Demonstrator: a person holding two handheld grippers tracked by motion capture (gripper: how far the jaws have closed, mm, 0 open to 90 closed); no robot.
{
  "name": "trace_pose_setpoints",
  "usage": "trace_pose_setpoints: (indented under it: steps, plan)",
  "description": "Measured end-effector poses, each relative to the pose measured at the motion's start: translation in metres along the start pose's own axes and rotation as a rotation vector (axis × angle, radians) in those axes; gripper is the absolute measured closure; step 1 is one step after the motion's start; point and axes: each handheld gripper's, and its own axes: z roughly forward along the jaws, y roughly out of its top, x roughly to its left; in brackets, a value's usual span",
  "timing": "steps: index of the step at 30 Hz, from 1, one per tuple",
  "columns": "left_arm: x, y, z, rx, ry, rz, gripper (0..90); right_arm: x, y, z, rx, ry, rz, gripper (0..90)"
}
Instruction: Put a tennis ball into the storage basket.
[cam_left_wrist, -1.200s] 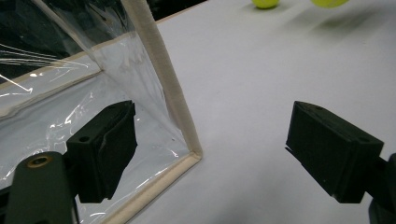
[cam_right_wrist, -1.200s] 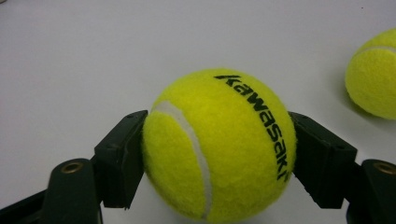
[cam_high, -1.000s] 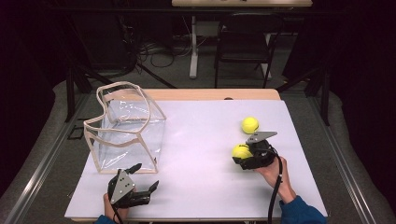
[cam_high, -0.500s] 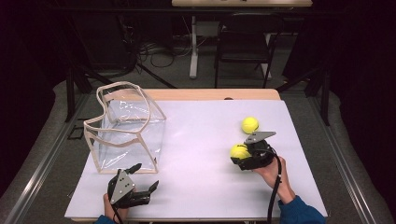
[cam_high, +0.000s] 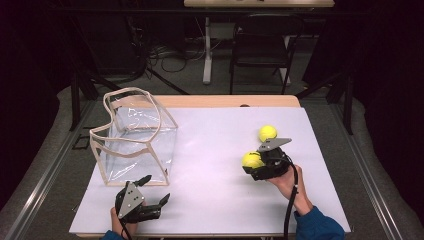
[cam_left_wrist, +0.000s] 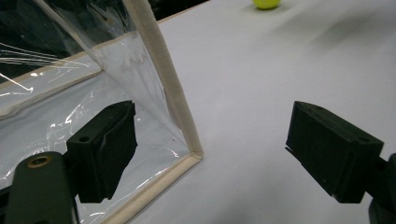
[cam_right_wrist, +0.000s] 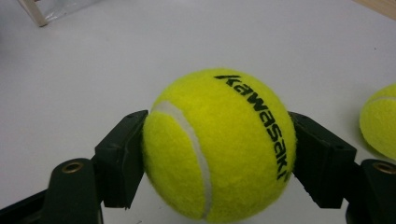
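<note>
Held ball (cam_right_wrist: 219, 144): clamped between both pads of right gripper (cam_high: 256, 165), at counter (cam_high: 210, 150) right side, just off or on the sheet, cannot tell which.
Second ball (cam_high: 267, 133): loose on counter, just beyond right gripper.
Bag (cam_high: 135, 135): clear, cream-trimmed, counter left, well apart from held ball; mouth sagging.
Left gripper (cam_high: 150, 192): released, empty, corner seam of bag between spread pads, no contact.
Risk, grip: round felt likely to squirt out if squeeze slackens.
Risk, neighbour: swing could knock second ball off the edge.
Risk, bag: soft rim may fold shut under the drop unless steadied.
</note>
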Motion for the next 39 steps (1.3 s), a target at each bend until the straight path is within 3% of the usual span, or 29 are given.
trace_pose_setpoints:
  steps: [39]
  plan:
    - [0.0,0.0,0.001,0.0,-0.006,0.003,16.0,0.011,0.044,0.014,0.005,0.044,-0.089,26.0]
